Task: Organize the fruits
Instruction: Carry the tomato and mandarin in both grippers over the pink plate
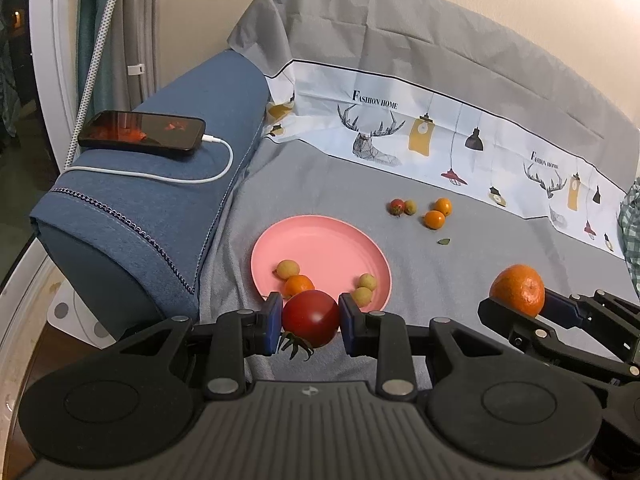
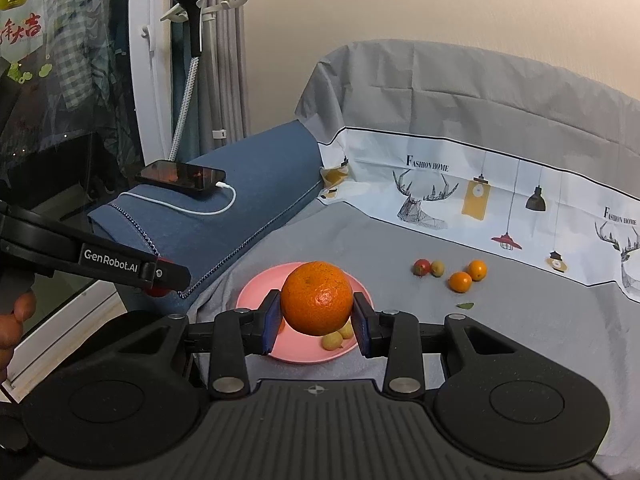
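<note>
Gripping a red tomato (image 1: 311, 322) between the blue pads of the left gripper (image 1: 308, 322), stem hanging down, just short of the near rim of the pink plate (image 1: 320, 248). Clamping a large mandarin (image 2: 317, 298) in the right gripper (image 2: 318, 322), pads pressing on both sides, the fruit hanging above the plate's near half. Appearing again in the left wrist view, out to the right of the plate over the grey sheet (image 1: 440, 280).

Lying on the plate already: a small orange citrus (image 1: 298, 285) just behind the tomato, one yellow-green fruit (image 1: 287, 269) touching it, and two more yellow-green fruits (image 1: 364, 289) together near the right rim.

Waiting farther back on the sheet, well apart from the plate: a small red fruit (image 1: 396, 207) touching a greenish one (image 1: 410, 207), two small oranges (image 1: 438, 213) side by side, and a loose leaf (image 1: 443, 241) nearer the plate.

Charging on the blue armrest (image 1: 160, 208) at left, a phone (image 1: 142, 131) on its white cable (image 1: 216, 172).

Risking, as a judgement: squeezing the soft tomato too hard and splitting it; dropping round fruit from height onto a shallow plate on yielding fabric, knocking the small fruits over the rim; bumping the two grippers together while both crowding the same plate.
</note>
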A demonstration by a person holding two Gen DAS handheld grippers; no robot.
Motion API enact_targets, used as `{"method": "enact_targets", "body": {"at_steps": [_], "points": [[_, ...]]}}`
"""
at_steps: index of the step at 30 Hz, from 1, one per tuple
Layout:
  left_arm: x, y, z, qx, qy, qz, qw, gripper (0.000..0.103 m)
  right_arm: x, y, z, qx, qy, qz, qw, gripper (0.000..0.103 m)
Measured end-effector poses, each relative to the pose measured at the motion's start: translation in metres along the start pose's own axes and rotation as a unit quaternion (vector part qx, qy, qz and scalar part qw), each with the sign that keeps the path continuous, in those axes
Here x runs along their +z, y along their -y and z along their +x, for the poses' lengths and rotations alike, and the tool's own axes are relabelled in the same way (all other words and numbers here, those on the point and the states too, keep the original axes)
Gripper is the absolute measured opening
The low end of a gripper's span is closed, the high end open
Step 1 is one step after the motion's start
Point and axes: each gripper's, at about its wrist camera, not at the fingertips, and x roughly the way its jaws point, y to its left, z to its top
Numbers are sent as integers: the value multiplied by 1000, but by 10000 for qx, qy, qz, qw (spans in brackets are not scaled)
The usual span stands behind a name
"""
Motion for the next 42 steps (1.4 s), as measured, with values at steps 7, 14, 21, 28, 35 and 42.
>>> {"method": "enact_targets", "body": {"at_steps": [7, 14, 21, 28, 35, 42], "points": [[0, 0, 2, -5, -19, -2, 10000, 33, 0, 0, 3, 3, -44, 6, 10000, 39], [2, -1, 5, -3, -53, -16, 10000, 33, 1, -1, 7, 14, -96, 10, 10000, 39], [3, -2, 8, -1, -99, -37, 9999, 33, 1, -1, 10, 17, -149, 28, 9999, 39], [4, -3, 14, 1, -158, -61, 9999, 33, 1, 0, 16, 32, -228, 35, 9997, 39], [5, -6, 24, 14, -251, -96, 9996, 33, 1, 0, 23, 45, -327, 49, 9994, 39], [9, -10, 38, 74, -360, -121, 9993, 33, 2, 3, 36, 83, -436, 34, 9990, 39]]}}
